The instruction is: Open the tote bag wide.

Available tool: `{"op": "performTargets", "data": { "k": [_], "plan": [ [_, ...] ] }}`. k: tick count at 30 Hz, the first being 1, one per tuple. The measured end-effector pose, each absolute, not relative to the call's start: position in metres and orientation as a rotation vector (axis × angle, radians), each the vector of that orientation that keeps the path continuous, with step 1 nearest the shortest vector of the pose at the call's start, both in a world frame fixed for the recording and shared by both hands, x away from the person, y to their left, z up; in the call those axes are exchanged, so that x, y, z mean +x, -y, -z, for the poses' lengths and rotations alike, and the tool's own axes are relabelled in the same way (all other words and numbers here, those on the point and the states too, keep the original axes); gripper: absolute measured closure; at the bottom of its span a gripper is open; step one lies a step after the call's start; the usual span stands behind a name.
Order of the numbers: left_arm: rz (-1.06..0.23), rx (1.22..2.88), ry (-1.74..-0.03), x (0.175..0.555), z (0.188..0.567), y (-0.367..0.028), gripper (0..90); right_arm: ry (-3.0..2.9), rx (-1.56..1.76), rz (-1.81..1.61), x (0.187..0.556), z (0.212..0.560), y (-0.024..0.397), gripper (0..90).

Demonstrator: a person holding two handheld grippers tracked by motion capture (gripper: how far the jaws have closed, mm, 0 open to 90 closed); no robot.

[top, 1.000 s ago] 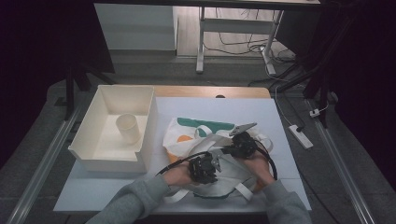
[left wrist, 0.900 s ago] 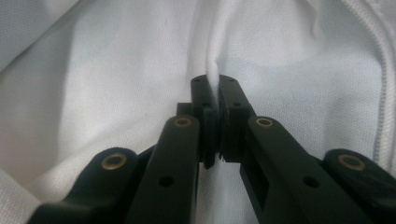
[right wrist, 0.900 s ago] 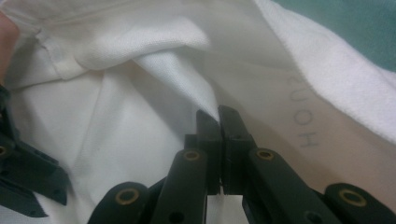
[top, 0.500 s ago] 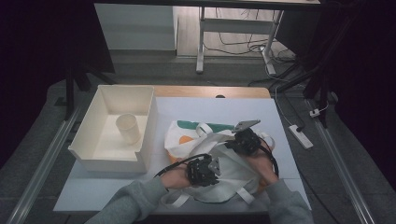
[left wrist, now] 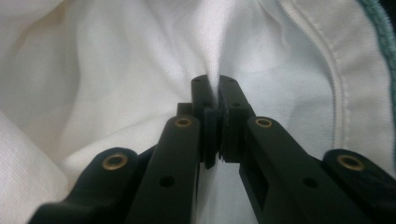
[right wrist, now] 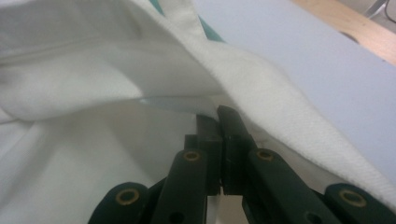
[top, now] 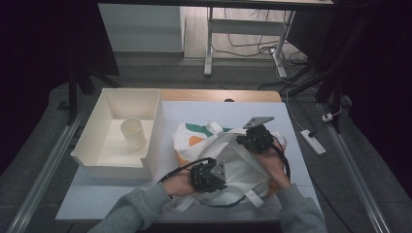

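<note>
Fabric of a white tote bag [top: 233, 165] with green and orange print is pinched in both tongs: the left tongs [left wrist: 218, 116] clamp a fold, the right tongs [right wrist: 219, 140] clamp cloth by a strap. The bag lies bunched on the tabletop [top: 291, 126] beside a white bin [top: 150, 145] holding a cup [top: 133, 133]. Gripping looks done; spreading or opening seems to remain.

The room is dark at both sides. The bench [top: 301, 160] has a pale blue top with a strip of wood at its far edge. Around it the floor [top: 43, 145] is grey. Behind stands a metal table leg [top: 209, 43] (with black cables [top: 252, 46] lying near it) and a white power strip [top: 312, 141].
</note>
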State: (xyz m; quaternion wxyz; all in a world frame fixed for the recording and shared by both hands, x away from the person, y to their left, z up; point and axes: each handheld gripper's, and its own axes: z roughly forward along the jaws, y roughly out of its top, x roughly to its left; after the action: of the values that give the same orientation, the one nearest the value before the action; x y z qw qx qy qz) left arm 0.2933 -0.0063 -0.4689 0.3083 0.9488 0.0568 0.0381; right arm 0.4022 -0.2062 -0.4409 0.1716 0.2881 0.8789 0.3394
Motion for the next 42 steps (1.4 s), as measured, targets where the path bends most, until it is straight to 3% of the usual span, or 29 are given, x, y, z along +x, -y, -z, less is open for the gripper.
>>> {"op": "performTargets", "data": {
  "k": [10, 25, 34, 42],
  "plan": [
    [-0.112, 2.501, -0.139, 0.292, 0.462, 0.001, 86.3, -2.434, 0.809, -0.934, 0.424, 0.434, 0.201, 88.2],
    [-0.099, 2.506, -0.176, 0.303, 0.466, -0.003, 86.3, -2.439, 0.857, -0.885, 0.468, 0.466, 0.198, 88.1],
    [-0.087, 2.533, -0.188, 0.306, 0.474, 0.0, 86.2, -2.478, 0.9, -0.82, 0.481, 0.492, 0.194, 88.1],
    [-0.059, 2.53, -0.204, 0.309, 0.476, -0.001, 86.0, -2.467, 0.903, -0.821, 0.48, 0.493, 0.193, 88.0]
  ]
}}
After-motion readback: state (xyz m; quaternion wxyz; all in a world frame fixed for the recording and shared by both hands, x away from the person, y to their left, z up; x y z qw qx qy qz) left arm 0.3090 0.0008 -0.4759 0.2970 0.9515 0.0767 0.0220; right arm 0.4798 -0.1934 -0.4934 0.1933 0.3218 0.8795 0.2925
